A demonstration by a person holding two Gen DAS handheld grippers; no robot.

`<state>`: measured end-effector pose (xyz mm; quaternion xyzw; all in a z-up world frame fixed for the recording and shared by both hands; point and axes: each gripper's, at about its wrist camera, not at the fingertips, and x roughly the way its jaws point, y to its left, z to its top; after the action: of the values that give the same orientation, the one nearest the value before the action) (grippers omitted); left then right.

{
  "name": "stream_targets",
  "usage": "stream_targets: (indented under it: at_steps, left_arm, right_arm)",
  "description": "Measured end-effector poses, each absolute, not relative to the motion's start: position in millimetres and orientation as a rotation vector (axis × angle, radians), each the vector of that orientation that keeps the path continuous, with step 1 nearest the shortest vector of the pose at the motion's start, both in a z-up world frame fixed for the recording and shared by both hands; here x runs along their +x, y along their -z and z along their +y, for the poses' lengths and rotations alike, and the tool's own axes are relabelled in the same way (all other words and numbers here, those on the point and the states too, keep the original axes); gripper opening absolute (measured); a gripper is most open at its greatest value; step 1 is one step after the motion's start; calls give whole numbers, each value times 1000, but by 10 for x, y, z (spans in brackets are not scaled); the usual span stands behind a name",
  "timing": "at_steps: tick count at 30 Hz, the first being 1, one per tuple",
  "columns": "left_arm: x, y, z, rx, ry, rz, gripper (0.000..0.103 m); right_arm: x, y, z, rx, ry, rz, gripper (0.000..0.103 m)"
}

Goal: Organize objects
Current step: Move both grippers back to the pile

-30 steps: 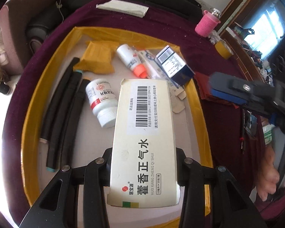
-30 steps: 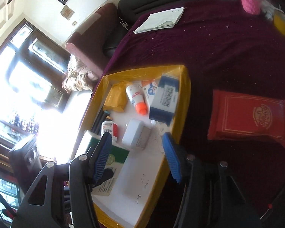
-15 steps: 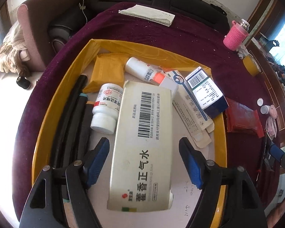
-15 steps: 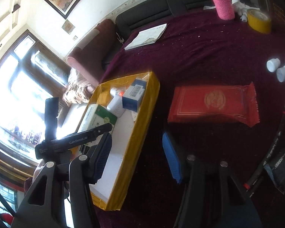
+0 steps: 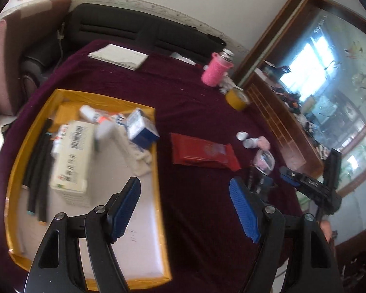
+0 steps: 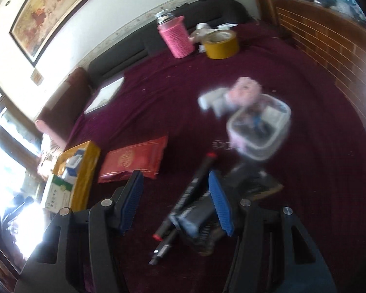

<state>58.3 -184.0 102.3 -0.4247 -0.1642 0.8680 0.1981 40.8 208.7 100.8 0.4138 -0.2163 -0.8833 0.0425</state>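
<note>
- Left wrist view: the left gripper (image 5: 185, 205) hangs above the near edge of the yellow tray (image 5: 19, 161), its blue-padded jaws spread wide with nothing between them. A second ago those jaws were clamped on the long white medicine box (image 5: 73, 156); they have just been opening, and the box now lies flat inside the tray beside the black tubes (image 5: 39, 171) and a small white bottle. The gripper has since lifted and backed away, so more of the maroon tablecloth (image 5: 188, 97) shows. That item looks put away.
- Same view, right of the tray: a red packet (image 5: 202, 152) lies on the cloth, apart from the tray, with small bottles and a clear container further right. These appear not yet sorted.
- Right wrist view: the right gripper (image 6: 175, 202) has swung away from the tray, which now sits far left. Its jaws stand partly apart and grip nothing. Below them lies a blurred cluster of dark items, including a black marker with red ends (image 6: 185, 195), and the clear plastic container (image 6: 261, 127) lies beyond. One of these is probably the next pick.
</note>
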Motion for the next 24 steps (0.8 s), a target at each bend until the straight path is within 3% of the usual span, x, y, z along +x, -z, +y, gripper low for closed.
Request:
stream_targets:
  at_steps: [7,12,16,21,24]
  left_arm:
    - [571,-923,-1500,-1175,-2487,-430,70]
    - [15,-985,-1997,-1153,-2474,-689,70]
    - [-525,-754,-2129,-1159,-2278,-903,70]
    - [-833,-208,-1990,-1354,-2245,-944,68]
    - [-801,-187,-1929,-1361,-2265,-911,69]
  right_arm:
    - [395,-1107,2202,1271,2697,-666,54]
    - [253,-1095,1786,1237,2630,-573,54]
    - [233,-949,1609,1257,2545,-622,54]
    - [316,-901,1672,1288,2541,-640,54]
    - [372,-943,1851,1293,2595,-653,54]
